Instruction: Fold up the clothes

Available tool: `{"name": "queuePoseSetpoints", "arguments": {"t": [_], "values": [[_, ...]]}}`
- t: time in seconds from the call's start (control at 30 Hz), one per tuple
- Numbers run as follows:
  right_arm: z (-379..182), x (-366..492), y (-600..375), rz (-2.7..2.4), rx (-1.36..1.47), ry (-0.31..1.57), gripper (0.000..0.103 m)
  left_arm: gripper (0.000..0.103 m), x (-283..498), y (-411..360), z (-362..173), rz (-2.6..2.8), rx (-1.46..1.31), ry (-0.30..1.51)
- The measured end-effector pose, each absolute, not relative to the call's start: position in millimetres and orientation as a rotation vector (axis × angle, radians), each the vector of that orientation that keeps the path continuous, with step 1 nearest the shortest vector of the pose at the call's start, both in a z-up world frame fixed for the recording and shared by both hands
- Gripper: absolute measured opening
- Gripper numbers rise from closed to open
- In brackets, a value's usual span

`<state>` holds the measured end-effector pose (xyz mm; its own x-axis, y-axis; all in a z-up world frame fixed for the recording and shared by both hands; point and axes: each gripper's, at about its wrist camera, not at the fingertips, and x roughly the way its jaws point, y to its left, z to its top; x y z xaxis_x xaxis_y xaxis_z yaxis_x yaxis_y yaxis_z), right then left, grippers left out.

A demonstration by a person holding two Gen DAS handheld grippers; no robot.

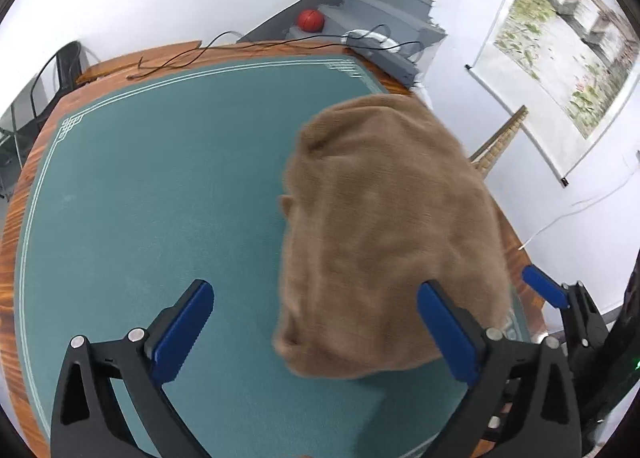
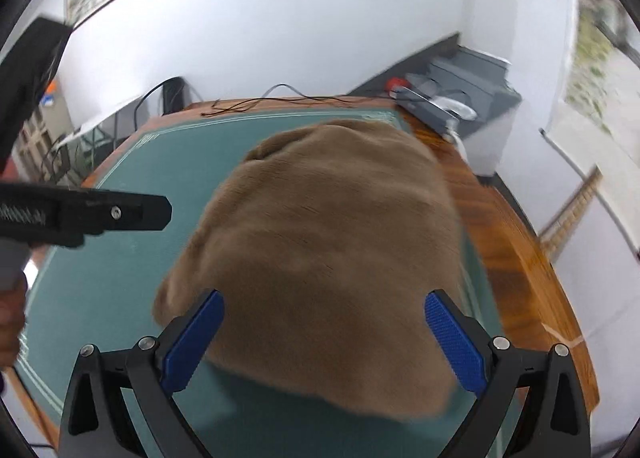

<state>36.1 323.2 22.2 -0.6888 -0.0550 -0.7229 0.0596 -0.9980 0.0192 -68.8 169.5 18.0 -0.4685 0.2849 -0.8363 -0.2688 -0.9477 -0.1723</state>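
garment (image 1: 392,226): plain tan-brown, fuzzy, no print
table mat (image 1: 152,194): teal green, thin pale border lines with knot-pattern corners
table edge (image 2: 520,242): glossy orange-brown wood grain
gripper pads (image 1: 182,332): bright blue, ridged, on black frames
ball (image 1: 310,20): orange-red
cable (image 1: 240,46): black
steps (image 1: 380,14): grey

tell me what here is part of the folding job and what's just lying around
Part of the job:
brown garment, bundled on the green table mat
left gripper, open
right gripper, open

Just lying about:
black cable along the table's far edge
orange ball on the grey steps
wall scroll
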Motion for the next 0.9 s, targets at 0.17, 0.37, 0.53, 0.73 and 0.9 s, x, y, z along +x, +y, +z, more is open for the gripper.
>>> {"name": "queuePoseSetpoints", "arguments": {"t": [0.17,0.37,0.53,0.73,0.9], "values": [[44,75,358,-2.88,1.268,-0.087,0.102,0.102,-43,200,33,2.472,-1.336,-0.001],[71,98,385,-2.949,1.229,-0.163,0.102,0.102,-18,228,53,2.565,-1.241,0.111],[82,101,385,-2.967,1.194,-0.131,0.102,0.102,-5,237,61,2.612,-1.207,0.174],[78,92,373,-2.947,1.216,-0.091,0.102,0.102,-5,227,61,2.642,-1.232,0.169],[75,86,372,-2.939,1.231,-0.098,0.102,0.102,-9,215,60,2.67,-1.263,0.133]]}}
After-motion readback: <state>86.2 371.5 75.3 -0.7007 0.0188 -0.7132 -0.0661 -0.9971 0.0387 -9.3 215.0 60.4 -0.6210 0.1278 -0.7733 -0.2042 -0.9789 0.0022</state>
